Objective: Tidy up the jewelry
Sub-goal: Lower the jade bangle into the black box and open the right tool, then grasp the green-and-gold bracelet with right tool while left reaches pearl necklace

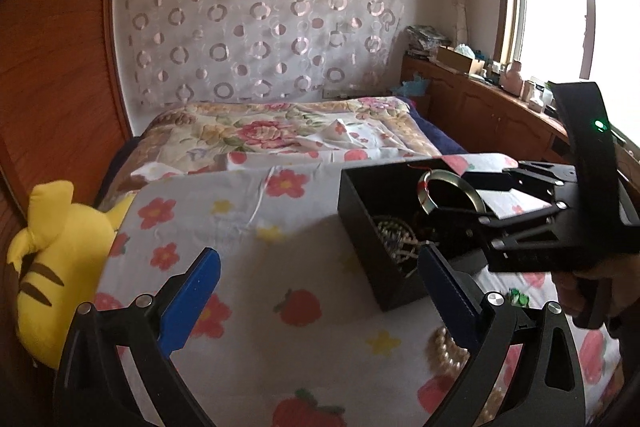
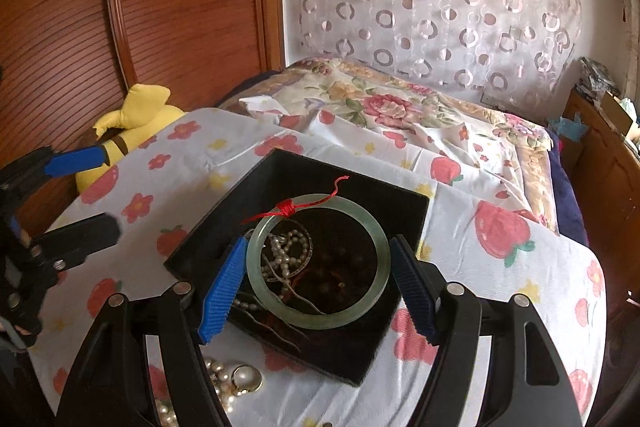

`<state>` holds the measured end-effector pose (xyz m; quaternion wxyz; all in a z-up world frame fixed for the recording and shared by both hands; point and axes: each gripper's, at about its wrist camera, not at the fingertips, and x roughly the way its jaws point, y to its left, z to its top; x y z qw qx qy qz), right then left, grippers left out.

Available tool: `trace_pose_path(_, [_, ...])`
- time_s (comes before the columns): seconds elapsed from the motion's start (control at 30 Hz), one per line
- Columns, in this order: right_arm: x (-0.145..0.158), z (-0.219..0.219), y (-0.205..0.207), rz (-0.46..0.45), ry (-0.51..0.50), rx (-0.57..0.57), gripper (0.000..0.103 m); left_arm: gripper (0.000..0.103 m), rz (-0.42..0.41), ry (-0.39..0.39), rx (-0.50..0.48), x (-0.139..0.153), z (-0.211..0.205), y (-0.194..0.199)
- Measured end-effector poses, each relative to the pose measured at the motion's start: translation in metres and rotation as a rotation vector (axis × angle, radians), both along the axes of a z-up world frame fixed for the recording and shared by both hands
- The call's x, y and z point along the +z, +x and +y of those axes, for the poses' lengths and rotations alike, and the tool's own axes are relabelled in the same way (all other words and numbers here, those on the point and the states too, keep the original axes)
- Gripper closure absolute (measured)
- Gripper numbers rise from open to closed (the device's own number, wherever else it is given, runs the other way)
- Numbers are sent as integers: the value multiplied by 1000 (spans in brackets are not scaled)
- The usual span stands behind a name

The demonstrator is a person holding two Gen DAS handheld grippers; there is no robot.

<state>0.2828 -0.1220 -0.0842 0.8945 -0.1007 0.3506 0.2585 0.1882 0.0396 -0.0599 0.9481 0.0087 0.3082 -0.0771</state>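
Note:
A black open box (image 2: 394,205) stands on the flowered cloth and holds pearl strands (image 2: 286,251) and dark beads. My right gripper (image 2: 318,279) is shut on a pale green jade bangle (image 2: 376,239) with a red cord, holding it over the box. The bangle (image 1: 466,187) and box (image 1: 360,211) also show in the left wrist view, with the right gripper's body (image 1: 532,223) beside them. My left gripper (image 1: 320,291) is open and empty, left of the box. A pearl necklace (image 1: 446,353) lies on the cloth near its right finger; it also shows in the right wrist view (image 2: 236,379).
The cloth-covered table (image 1: 248,227) stands in front of a bed with a floral quilt (image 1: 280,131). A yellow plush toy (image 1: 52,259) lies at the left edge. A wooden wardrobe (image 2: 160,7) is on the left; a cluttered cabinet (image 1: 500,107) runs under the window.

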Motion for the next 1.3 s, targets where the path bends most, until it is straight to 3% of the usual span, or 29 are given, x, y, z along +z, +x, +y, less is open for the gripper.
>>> trace_pose_path(0.27, [-4, 3, 3, -1, -29, -15, 28, 8, 30, 2, -22, -14, -2, -14])
trace_pose_path(0.33, [-2, 3, 3, -17, -29, -18, 22, 8, 33, 1, -30, -15, -4, -16])
trace_pose_path(0.47, [5, -2, 3, -24, -23, -24, 22, 8, 40, 2, -45, -17, -11, -19])
trace_pose_path(0.63, [14, -15, -18, -44, -20, -6, 23, 8, 44, -9, -66, -18, -15, -30])
trace_pose_path(0.83, [5, -43, -59, -2, -33, 35, 60, 8, 54, -21, -92, -26, -21, -49])
trace_pose_path(0.93, [-12, -55, -69, 56, -55, 34, 73, 8, 71, -40, -97, -33, -22, -57])
trace_pose_path(1.13, [-43, -68, -71, 153, -65, 21, 87, 8, 90, -40, -108, -42, -26, -66])
trace_pose_path(1.3, [-46, -67, -73, 177, -44, 26, 88, 8, 97, -53, -113, -44, -27, -72])
